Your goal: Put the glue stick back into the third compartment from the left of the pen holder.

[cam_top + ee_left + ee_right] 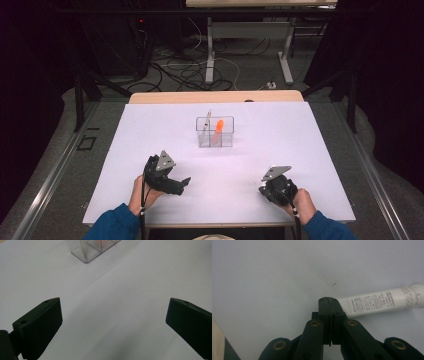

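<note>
A white tube with printed text [382,301] lies flat on the white table top, its flat end just beyond the tips of my right gripper [328,299]. The jaws of that gripper are pressed together with nothing visible between them. In the high view the right gripper [276,189] sits near the front right of the table. My left gripper [185,181] rests at the front left, its jaws spread wide [114,301] over bare table, pointing toward a clear plastic container [215,132] [92,250]. An orange item [218,130] and a thin stick-like item [208,120] stand in that container.
A white sheet [150,130] covers the table, with a wooden edge [215,96] at the far side. Beyond it are desk legs and cables on the floor [190,70]. Dark frame struts [80,100] stand at both sides.
</note>
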Demonstrator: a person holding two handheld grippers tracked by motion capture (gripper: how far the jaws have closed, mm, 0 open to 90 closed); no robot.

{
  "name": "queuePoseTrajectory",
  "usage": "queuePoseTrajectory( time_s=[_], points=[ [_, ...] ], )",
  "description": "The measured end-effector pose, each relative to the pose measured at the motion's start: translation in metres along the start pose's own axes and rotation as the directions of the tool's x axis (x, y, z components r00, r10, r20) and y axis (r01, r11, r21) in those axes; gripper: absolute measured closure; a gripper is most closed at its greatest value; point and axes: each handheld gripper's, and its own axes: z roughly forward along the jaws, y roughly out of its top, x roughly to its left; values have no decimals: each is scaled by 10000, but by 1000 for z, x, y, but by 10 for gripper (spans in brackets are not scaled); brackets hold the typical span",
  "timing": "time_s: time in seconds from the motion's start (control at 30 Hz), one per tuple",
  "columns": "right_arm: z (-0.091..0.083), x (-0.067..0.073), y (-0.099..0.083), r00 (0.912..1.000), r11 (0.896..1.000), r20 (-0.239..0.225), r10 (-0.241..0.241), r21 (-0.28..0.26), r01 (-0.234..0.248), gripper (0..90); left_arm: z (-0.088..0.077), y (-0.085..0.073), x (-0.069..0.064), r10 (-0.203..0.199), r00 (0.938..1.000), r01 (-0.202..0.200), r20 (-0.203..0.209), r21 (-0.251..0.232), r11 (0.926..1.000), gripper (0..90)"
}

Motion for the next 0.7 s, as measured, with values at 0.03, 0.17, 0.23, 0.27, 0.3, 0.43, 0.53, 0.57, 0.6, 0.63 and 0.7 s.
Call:
queuePoseTrajectory(
  time_s=[0.03, 0.17, 0.23, 0.27, 0.3, 0.43, 0.53, 0.57, 0.6, 0.63, 0.7],
  points=[
    [0, -2, 0, 9999, 9999, -21, 130, -68, -130, 900, -1, 0, 0, 50, 10000, -51, 85, 113, 9999, 5],
    [-2, -10, -1, 9987, 9988, 90, 495, -26, -495, 900, -1, 0, 1, 14, 10000, -15, 93, 89, 10000, 4],
    [-3, -13, -2, 9969, 9971, 222, 755, -17, -754, 900, 0, 0, 0, -14, 10000, 14, -18, -36, 10000, 4],
    [-3, -14, -2, 9960, 9965, 311, 840, -38, -839, 900, -1, 0, 0, 18, 9999, -19, 102, 92, 10000, 4],
    [-3, -17, -2, 9961, 9966, 325, 825, 53, -827, 900, -1, 1, 0, 69, 9999, -70, 97, 109, 9999, 4],
    [-1, -23, -4, 9893, 9914, 649, 1307, -114, -1302, 900, 0, 1, 1, 94, 9999, -95, 103, 116, 9999, 4],
    [-1, -30, -5, 9826, 9853, 724, 1709, -141, -1704, 900, 0, 1, 1, 93, 9999, -94, 117, 131, 9999, 4],
    [-2, -32, -5, 9807, 9834, 722, 1816, -155, -1809, 900, 0, 1, 0, 82, 9999, -84, 121, 124, 9999, 4],
    [-2, -34, -6, 9792, 9826, 810, 1858, -197, -1848, 900, 0, 1, 0, 89, 9999, -91, 131, 160, 9998, 4],
    [-2, -35, -6, 9760, 9804, 921, 1972, -146, -1967, 900, 0, 1, 0, 24, 9999, -26, 160, 152, 9999, 4],
    [-2, -39, -7, 9712, 9762, 981, 2170, -181, -2162, 900, 0, 1, 0, 50, 9999, -52, 148, 160, 9999, 4]
  ],
)
